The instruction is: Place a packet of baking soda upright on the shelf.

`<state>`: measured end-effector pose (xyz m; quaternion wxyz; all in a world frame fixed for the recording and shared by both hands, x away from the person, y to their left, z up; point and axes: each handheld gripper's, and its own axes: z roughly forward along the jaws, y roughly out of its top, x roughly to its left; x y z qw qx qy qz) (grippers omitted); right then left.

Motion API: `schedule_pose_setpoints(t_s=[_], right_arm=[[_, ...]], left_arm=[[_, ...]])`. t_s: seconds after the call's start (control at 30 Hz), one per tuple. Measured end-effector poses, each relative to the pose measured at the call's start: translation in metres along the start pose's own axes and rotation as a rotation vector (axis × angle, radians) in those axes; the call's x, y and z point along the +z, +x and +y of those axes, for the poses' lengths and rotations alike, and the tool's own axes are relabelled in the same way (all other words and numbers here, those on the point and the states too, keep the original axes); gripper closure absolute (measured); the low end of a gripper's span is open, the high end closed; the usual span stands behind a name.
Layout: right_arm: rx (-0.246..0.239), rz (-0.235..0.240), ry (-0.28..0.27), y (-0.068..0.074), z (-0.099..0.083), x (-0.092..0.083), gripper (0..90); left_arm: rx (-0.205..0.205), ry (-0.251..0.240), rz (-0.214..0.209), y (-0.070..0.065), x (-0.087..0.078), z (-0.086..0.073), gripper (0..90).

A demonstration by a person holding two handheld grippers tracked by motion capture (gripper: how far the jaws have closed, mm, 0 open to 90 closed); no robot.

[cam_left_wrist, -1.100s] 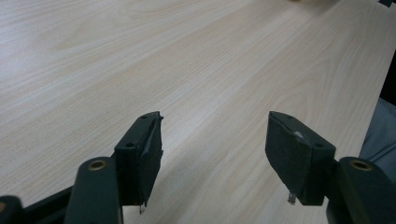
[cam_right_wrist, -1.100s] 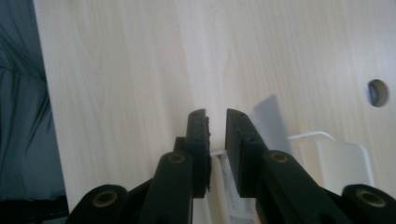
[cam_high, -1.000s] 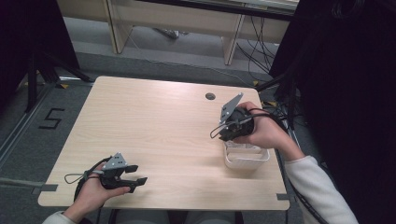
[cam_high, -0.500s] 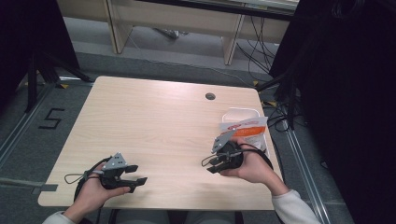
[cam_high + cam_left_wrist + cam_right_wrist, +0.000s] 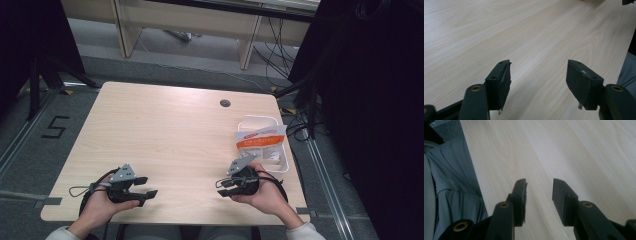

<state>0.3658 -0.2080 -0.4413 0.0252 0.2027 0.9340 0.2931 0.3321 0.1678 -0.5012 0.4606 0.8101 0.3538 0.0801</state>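
Note:
A white plastic container point(image 5: 287, 165) stands near the table's right edge, with an orange and white packet point(image 5: 260, 142) lying across it. My right gripper point(image 5: 220, 188) point(image 5: 539, 192) rests low at the front of the table, just left of and nearer than the container. It points left; its jaws have just been opening and nothing is between them. My left gripper point(image 5: 149, 186) point(image 5: 539, 75) sits at the front left, pointing right, its jaws wide open over bare wood.
The light wooden table point(image 5: 165, 130) has a round cable hole point(image 5: 225, 103) at the back right. Its front edge lies just under both hands. Grey cloth on the person's leg point(image 5: 449, 182) hangs beyond that edge. Cables trail on the floor at the right.
The right hand came off the container, down and toward the front edge, and its jaws opened. The packet, hidden under the hand before, now lies in the container. The left hand stayed still.

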Motion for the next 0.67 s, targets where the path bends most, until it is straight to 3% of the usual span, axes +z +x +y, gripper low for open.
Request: schedule_pose_setpoints(t_s=[0.13,0.2,0.23,0.27,0.3,0.43,0.47,0.67], right_arm=[[0.034,-0.035,-0.008,0.007,-0.007,0.004,63.9],[0.031,-0.041,-0.053,0.008,-0.01,0.007,62.8],[0.035,-0.047,-0.037,0.009,-0.011,0.006,62.3],[0.032,-0.056,-0.066,0.01,-0.012,0.008,62.2],[0.029,-0.06,-0.059,0.009,-0.013,0.006,62.2],[0.058,-0.082,-0.121,0.01,-0.019,0.009,61.8],[0.054,-0.077,-0.113,0.01,-0.021,0.008,61.6],[0.072,-0.083,-0.148,0.015,-0.027,0.008,59.8]], left_arm=[[0.001,-0.003,0.004,0.0,0.0,0.0,35.8],[0.0,-0.004,0.003,0.0,0.0,0.0,35.7],[0.0,-0.004,0.003,0.0,0.0,0.0,35.7],[0.001,-0.006,0.0,0.0,0.0,0.0,35.7],[0.002,-0.006,0.0,-0.001,0.0,0.0,35.7],[0.003,-0.008,-0.004,0.0,0.0,0.0,35.6],[-0.016,-0.004,-0.005,-0.001,0.0,0.0,35.6],[-0.015,-0.01,-0.001,-0.001,0.001,0.0,34.9]])
